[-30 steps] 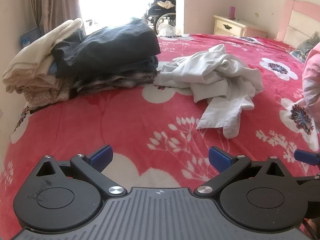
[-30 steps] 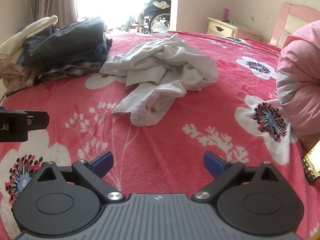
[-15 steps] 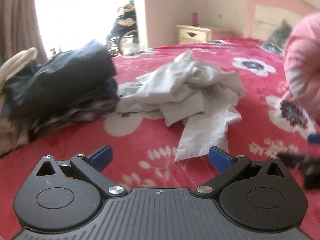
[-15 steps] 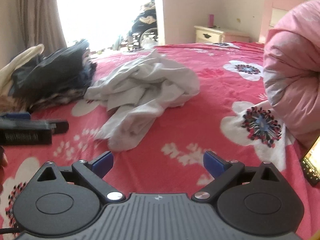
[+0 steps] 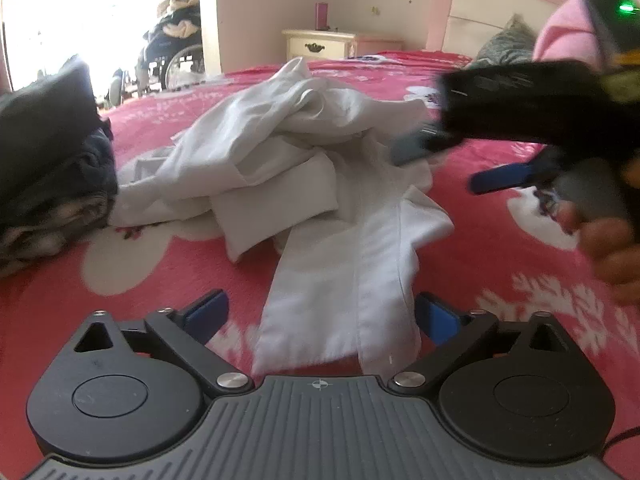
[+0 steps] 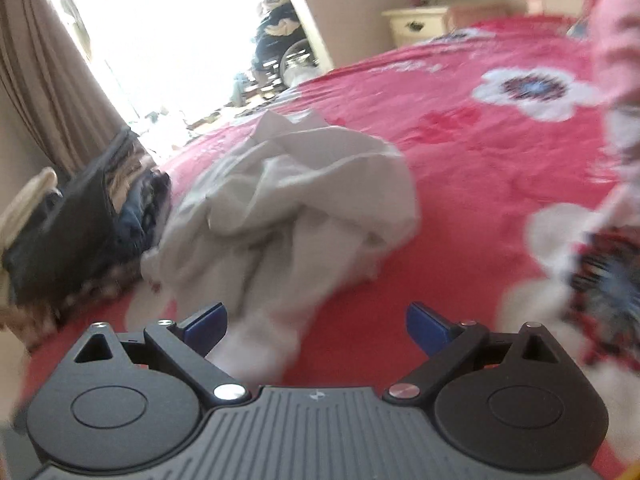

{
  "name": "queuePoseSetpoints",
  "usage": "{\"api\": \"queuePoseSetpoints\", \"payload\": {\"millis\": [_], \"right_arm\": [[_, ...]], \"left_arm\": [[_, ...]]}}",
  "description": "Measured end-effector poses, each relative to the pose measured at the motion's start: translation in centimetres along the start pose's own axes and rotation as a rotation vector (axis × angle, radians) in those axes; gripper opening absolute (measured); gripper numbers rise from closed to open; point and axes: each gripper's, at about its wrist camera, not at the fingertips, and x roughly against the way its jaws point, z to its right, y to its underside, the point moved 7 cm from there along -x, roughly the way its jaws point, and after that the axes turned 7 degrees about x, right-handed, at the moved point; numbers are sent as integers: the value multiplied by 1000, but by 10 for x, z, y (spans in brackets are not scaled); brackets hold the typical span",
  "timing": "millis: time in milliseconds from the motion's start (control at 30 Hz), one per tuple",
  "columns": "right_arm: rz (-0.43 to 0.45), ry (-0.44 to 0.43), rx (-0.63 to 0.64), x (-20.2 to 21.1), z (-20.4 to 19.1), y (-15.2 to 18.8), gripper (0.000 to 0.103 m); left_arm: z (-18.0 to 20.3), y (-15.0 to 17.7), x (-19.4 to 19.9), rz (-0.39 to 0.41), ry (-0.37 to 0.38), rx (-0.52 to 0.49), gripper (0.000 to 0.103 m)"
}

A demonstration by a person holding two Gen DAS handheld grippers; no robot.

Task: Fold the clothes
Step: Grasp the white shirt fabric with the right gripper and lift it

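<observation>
A crumpled white shirt (image 5: 280, 160) lies on the red flowered bedspread (image 5: 140, 272). Its near end, a flat sleeve or hem, reaches between the blue pads of my left gripper (image 5: 320, 316), which is open just above it. In the right wrist view the same white shirt (image 6: 296, 204) lies ahead, with my right gripper (image 6: 316, 322) open and its left pad over the shirt's near tip. The right gripper (image 5: 448, 164) also shows in the left wrist view, blurred, held by a hand (image 5: 612, 248) above the shirt's right side.
A stack of folded dark and checked clothes (image 5: 52, 152) sits left of the shirt. A pink bundle of bedding (image 6: 616, 32) lies at the right. A cream nightstand (image 5: 320, 42) and pink headboard (image 5: 492, 4) stand beyond the bed.
Both grippers have moved forward and closer to the white shirt. The right gripper has swung in over the shirt's right side and tilted. Both remain open.
</observation>
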Motion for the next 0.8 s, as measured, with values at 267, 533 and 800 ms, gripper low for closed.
{"api": "queuePoseSetpoints", "payload": {"millis": [267, 533, 800], "right_arm": [[-64, 30, -58, -64, 2, -6, 66], [-27, -45, -107, -28, 1, 3, 4], [-41, -143, -30, 44, -32, 36, 4]], "left_arm": [[1, -1, -19, -11, 1, 12, 64], [16, 0, 6, -22, 110, 26, 19], [34, 16, 77, -15, 261, 22, 13]]}}
